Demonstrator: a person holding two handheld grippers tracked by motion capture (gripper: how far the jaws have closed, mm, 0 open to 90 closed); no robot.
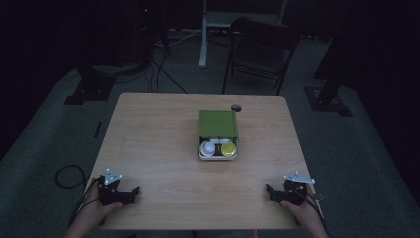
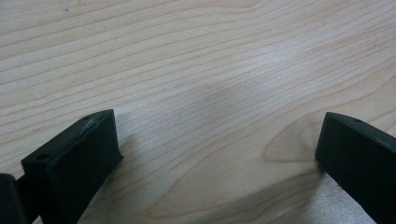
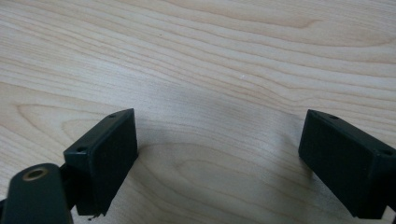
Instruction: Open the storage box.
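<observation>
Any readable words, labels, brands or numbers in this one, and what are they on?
None can be read.
The green box and the white and yellow round containers in its tray show no legible print; too small and dim.
The wooden table bears only grain.

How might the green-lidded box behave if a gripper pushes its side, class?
The green-lidded box would probably slide, not tip: it sits low and flat on the smooth wooden table. Its half-slid lid may shift, and the small containers inside could rattle.
</observation>
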